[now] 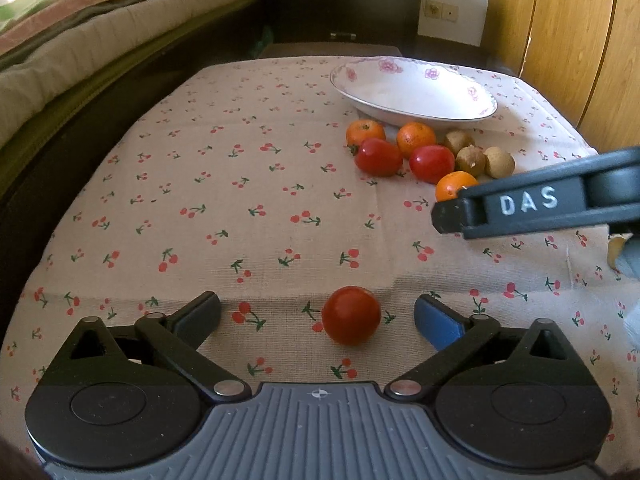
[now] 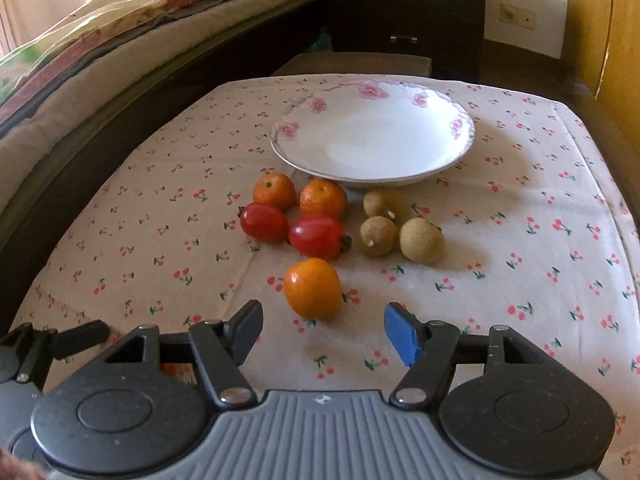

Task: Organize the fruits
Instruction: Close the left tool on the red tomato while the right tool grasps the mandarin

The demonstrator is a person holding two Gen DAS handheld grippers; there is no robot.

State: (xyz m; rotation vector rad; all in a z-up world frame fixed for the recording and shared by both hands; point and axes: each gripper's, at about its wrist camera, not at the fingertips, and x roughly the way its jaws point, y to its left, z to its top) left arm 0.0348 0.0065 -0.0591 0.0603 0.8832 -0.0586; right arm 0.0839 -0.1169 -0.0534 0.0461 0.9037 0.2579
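Where cherry-print tablecloth (image 2: 520, 184) covers table; bed (image 2: 100, 80) left; dresser (image 2: 400, 12) behind

A table covered by a cherry-print tablecloth (image 2: 520, 200) carries an empty floral plate (image 2: 372, 136), three oranges (image 2: 313, 288), two oblong tomatoes (image 2: 316, 236) and three brown longans (image 2: 422, 239) clustered before it, plus a lone tomato (image 1: 351, 315) apart.

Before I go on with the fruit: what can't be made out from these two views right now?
- Left wrist view: the right tool covers the lower part of the nearest orange.
- Same view: a pale object at the right edge is cut off, unidentifiable.
- Right wrist view: an orange patch behind the tool linkage is unidentifiable.
- Right wrist view: the rear brown fruit is blurred.
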